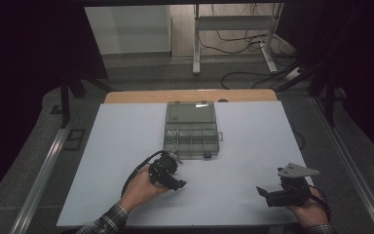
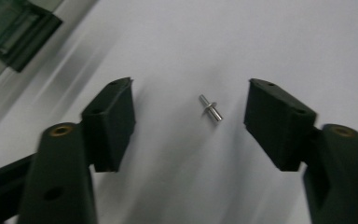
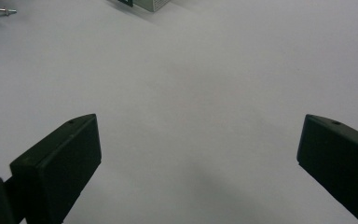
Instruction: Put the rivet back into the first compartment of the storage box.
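holding my left gripper (image 2: 189, 109) low over the white table (image 1: 253, 161), i had its jaws apart with a small metal pin (image 2: 210, 108) lying flat on the table between them, touching neither pad. no earlier position is compared. in the high view the left gripper (image 1: 175, 181) sat just in front of the near left corner of the clear compartment box (image 1: 191, 128), whose lid stood open. my right gripper (image 3: 198, 154) rested well apart near the table's right edge, jaws wide, nothing between them. its view showed the pin (image 3: 4, 10) far off.
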Motion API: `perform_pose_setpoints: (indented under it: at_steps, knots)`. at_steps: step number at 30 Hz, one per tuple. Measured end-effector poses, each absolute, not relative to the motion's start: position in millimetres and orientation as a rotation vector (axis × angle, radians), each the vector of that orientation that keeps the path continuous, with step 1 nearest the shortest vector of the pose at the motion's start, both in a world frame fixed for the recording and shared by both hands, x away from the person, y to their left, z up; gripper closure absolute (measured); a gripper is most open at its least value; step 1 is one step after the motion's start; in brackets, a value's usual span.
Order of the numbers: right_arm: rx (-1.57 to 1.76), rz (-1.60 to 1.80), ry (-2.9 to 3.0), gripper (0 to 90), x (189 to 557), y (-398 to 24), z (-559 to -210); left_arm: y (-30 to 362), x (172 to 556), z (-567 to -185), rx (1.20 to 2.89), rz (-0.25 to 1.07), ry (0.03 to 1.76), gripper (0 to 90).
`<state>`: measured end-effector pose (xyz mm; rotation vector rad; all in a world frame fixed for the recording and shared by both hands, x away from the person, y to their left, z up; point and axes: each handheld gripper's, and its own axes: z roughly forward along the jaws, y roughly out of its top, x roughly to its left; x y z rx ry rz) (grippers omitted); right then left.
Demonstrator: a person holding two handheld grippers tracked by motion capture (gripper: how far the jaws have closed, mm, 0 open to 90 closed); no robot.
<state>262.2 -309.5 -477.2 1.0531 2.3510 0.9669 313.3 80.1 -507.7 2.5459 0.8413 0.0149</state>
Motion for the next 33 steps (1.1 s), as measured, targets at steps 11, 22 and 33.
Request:
perform_pose_setpoints:
  at_steps: [11,22,33]
  knots:
    - [1.053,0.965,2.355,0.0,262.2,-309.2,-477.5,72.3,308.3,-510.5,2.612,0.057,0.785,72.1]
    - [1.050,0.964,2.356,0.0,262.2,-309.2,-477.7,75.2,312.0,-509.9,2.601,-0.025,0.799,82.0]
    - [1.052,0.966,2.356,0.0,262.2,-309.3,-477.4,81.0,316.4,-502.3,2.543,-0.081,0.832,82.1]
